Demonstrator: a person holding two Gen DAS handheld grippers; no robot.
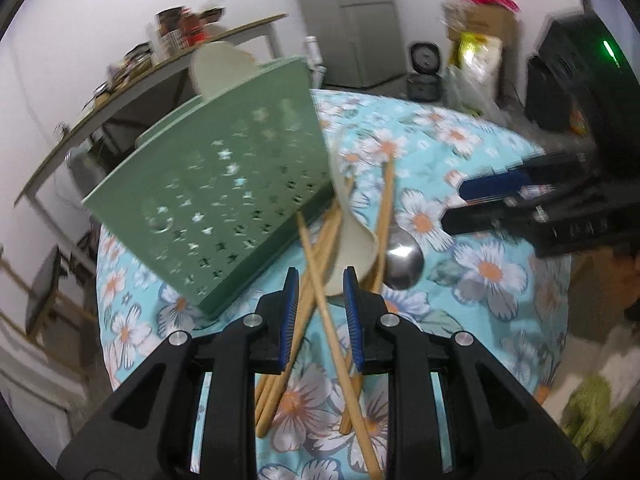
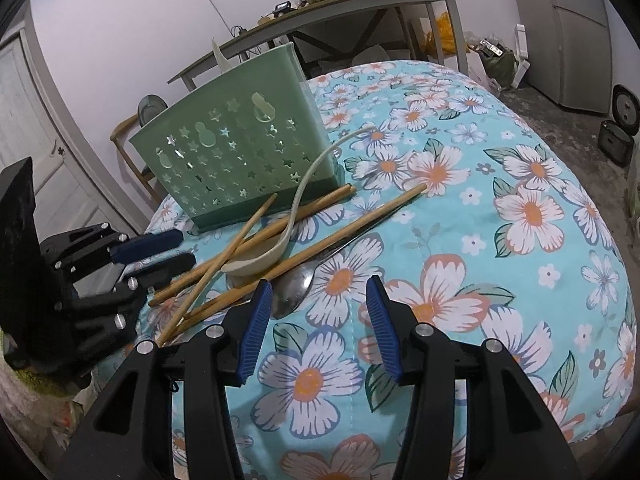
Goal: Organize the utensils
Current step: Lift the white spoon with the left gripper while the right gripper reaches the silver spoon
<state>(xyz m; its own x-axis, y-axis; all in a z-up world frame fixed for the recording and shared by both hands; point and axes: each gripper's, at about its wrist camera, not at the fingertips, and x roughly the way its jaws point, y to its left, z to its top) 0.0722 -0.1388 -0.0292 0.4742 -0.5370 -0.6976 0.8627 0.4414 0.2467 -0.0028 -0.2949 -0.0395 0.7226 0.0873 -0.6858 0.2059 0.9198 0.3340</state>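
Your left tongs (image 1: 320, 300) sit nearest the lens, their blue pads narrowly parted over the tangle of wooden chopsticks (image 1: 320, 280); several sticks run between the pads, but you cannot tell from the blurred view whether the pads actually press on them. In the right wrist view these same tongs (image 2: 172, 252) point in from the left, with their tips just beside the chopstick ends.

Your right tongs (image 2: 316, 320) stand released, jaws apart with nothing between them, above the flowered blue cloth (image 2: 500, 240) that covers the desk. Their left pad is just beside the bowl of the metal spoon (image 2: 294, 284).

The chopsticks (image 2: 256, 256) lie crossed in a loose heap on the cloth in front of the green perforated utensil holder (image 2: 236, 152), which stands upright. A cream ladle (image 2: 276, 244) rests on the pile, with its curved handle rising beside the holder's front corner. The metal spoon (image 1: 402, 264) lies partly under one chopstick. Something pale sticks up from inside the holder; what it is you cannot tell.
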